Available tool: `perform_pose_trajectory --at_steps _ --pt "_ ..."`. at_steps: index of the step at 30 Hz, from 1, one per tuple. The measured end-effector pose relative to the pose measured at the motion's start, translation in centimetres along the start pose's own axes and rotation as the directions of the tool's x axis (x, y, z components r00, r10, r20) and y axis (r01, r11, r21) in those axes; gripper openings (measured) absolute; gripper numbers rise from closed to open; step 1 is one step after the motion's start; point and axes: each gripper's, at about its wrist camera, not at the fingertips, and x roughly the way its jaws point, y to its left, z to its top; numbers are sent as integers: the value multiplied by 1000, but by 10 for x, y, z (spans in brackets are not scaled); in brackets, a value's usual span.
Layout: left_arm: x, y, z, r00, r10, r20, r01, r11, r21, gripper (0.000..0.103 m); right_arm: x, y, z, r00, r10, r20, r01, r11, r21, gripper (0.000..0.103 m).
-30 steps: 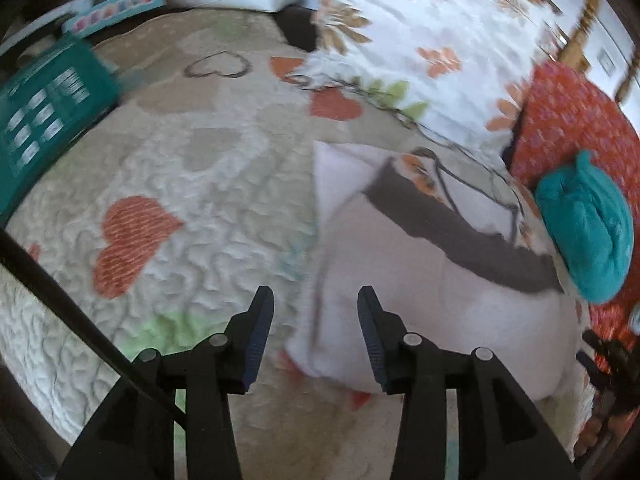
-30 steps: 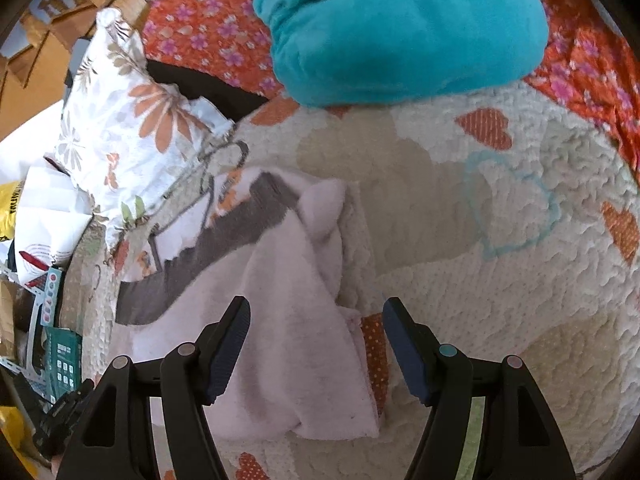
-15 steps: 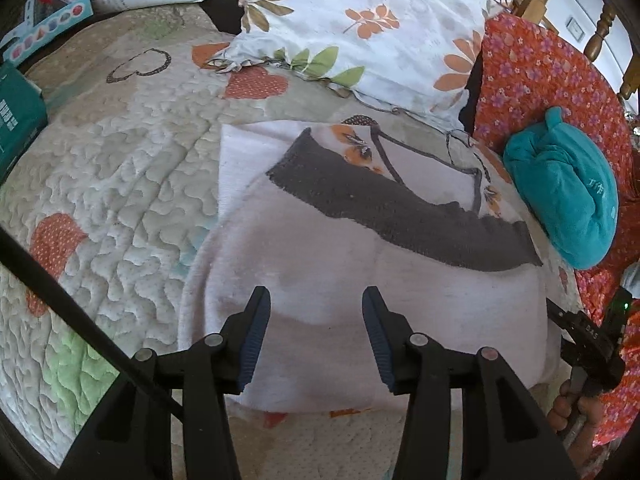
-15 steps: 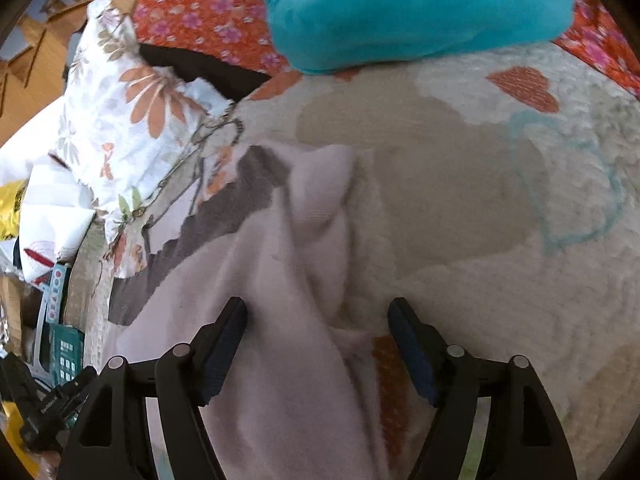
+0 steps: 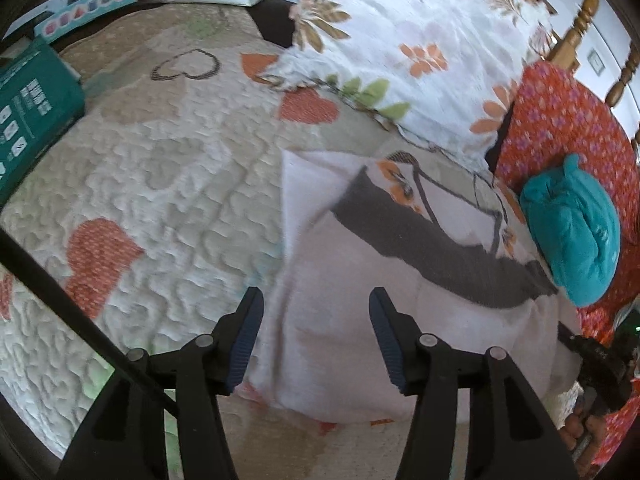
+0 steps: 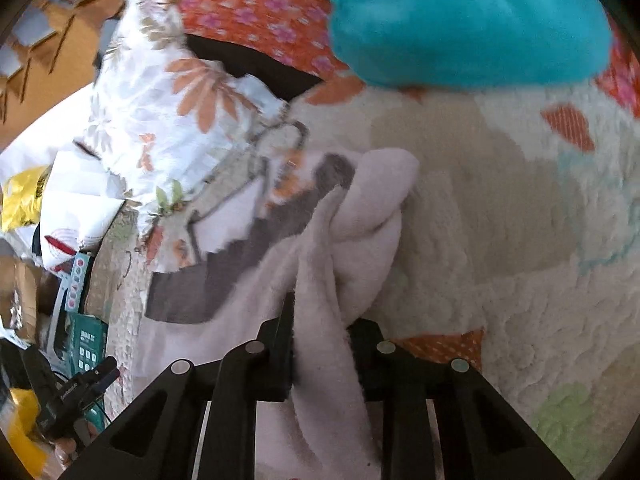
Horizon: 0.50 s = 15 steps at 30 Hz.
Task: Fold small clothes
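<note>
Pale pink garment (image 5: 360, 320): soft fleecy cloth, matt, with dark grey knit-look band. Quilt (image 5: 168, 184): stitched cotton-like cloth, puckered, rough relief. Teal bundle (image 6: 460, 20): plush fleece, matt. Floral pillow (image 5: 420, 52): thin smooth cloth, creased. Headboard (image 5: 580, 28): turned wood, glossy varnish. Teal box (image 5: 28, 108): printed cardboard, slight sheen. Left gripper (image 5: 316, 320): matt black plastic, ribbed blue pads (image 5: 244, 340). Right gripper (image 6: 320, 344): same matt plastic.

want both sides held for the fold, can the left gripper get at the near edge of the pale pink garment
Probably yes. The left gripper is open, its fingers apart over the pale pink garment, with nothing between them and the near edge. The right gripper is shut on the opposite side.
</note>
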Motion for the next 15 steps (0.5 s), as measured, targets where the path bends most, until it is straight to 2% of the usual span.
perform_pose_trajectory --at_steps 4,7,12,15 --pt "-11 18 9 1000 -12 17 13 998 -54 53 3 59 14 1000 -4 -3 4 996 -91 22" --pt "-22 32 18 999 -24 42 28 995 -99 54 25 118 12 999 -14 -30 8 983 -183 22" --pt "-36 57 29 998 -12 65 23 987 -158 57 68 192 -13 996 -14 -92 -13 958 -285 22" --pt "-39 76 32 997 -38 59 50 975 -216 57 97 234 -37 990 -43 -132 -10 925 -379 22"
